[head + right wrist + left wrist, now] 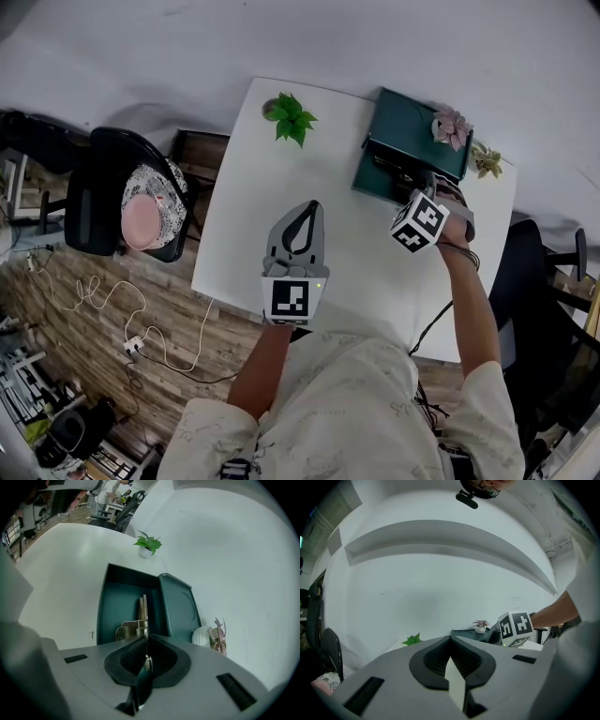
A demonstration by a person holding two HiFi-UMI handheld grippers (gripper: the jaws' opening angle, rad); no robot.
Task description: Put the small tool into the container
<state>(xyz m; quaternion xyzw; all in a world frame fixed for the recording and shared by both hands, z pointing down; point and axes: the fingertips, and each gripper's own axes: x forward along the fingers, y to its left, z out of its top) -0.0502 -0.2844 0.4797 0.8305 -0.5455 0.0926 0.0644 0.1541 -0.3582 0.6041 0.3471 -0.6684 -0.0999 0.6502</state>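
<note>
Fingers [127,654] of right gripper [144,638] pinched small tool [142,611] tight, over open container [110,603] at table [281,206] far right. Nearer, left gripper [450,638] closed, empty, idle. Step called for lowering tool below walls before gentle release.

Head view looks steeply down; all share container [408,131].

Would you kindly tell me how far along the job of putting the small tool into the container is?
Done: the container is open and the small tool is off the table. In hand: the right gripper is shut on the tool and holds it over the container's open inside. To do: lower it in and open the jaws. The left gripper is shut and empty, idle above the table.
</note>
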